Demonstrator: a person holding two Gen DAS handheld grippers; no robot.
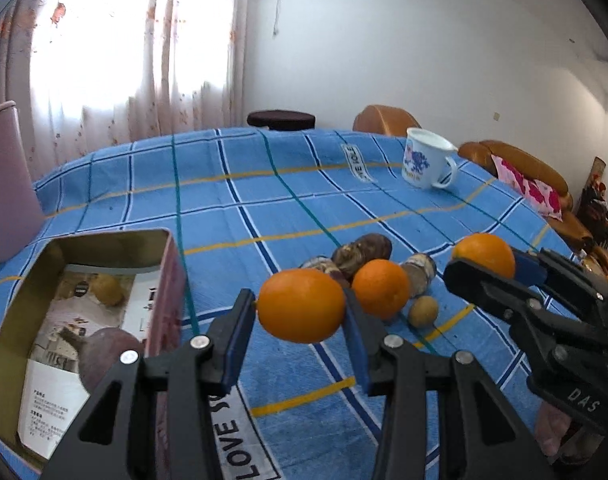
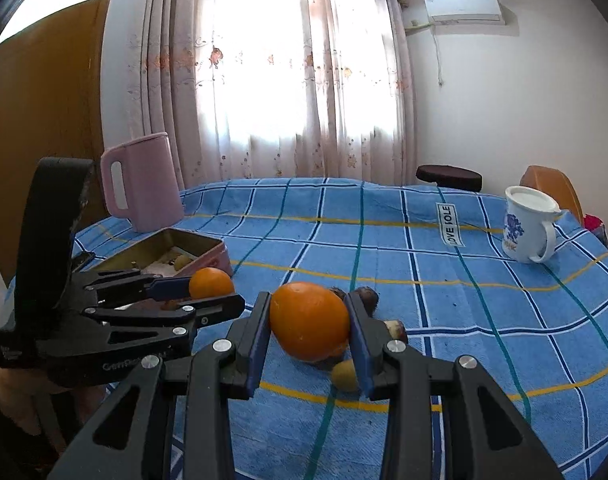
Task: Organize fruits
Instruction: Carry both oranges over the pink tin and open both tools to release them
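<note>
Fruit is already lying in the open tin box: a dark round one and a small yellowish one. One orange, some brown fruits and a small green one are waiting on the blue cloth. The left gripper is pinching a lifted orange between narrowed jaws. The right gripper is clamping another orange the same way.
</note>
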